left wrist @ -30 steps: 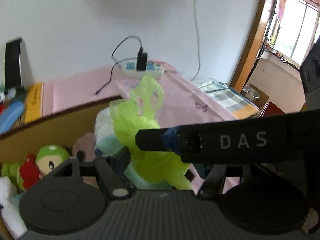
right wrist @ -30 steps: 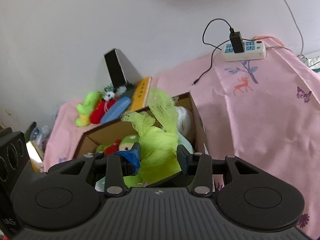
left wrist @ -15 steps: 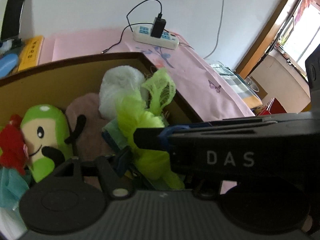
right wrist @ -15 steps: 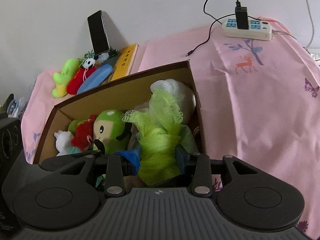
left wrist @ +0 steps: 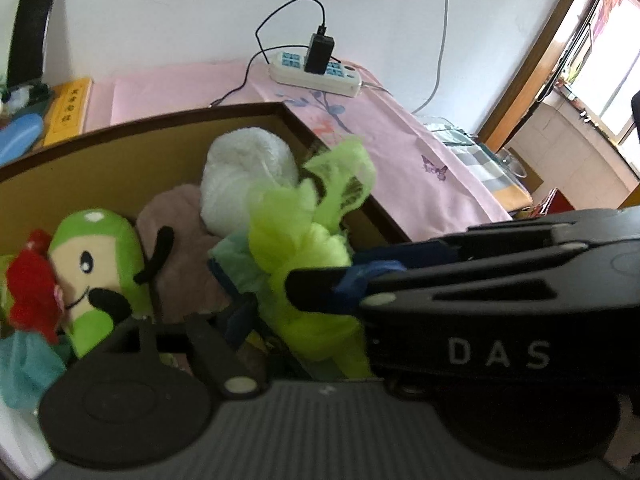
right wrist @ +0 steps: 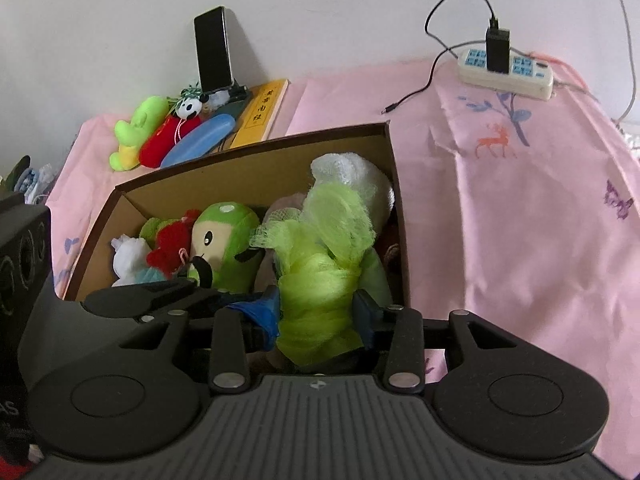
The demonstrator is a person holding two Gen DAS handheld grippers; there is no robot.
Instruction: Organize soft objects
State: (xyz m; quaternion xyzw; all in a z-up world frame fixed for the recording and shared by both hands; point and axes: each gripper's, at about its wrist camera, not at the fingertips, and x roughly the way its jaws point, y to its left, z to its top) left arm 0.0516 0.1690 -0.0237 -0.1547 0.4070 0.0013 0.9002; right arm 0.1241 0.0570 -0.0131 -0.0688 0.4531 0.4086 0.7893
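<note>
Mesh puff [right wrist: 320, 280], the lime-green one, sits between your right tongs [right wrist: 316, 312], whose pads press its lower bundle while the jaws are opening; your left tongs [left wrist: 256, 312] are opening too, with the puff just beside their visible finger, though I cannot tell if they touch it. It hangs over the near right corner of the cardboard box [right wrist: 248, 152], so if you let go before it clears the wall, its loose netting may snag a pad or drape over the rim onto the pink cloth [right wrist: 520, 220]. It looks crumpled, frilly, airy, resting against the white fluffy ball [right wrist: 352, 172] and green plush doll [right wrist: 224, 232].
</note>
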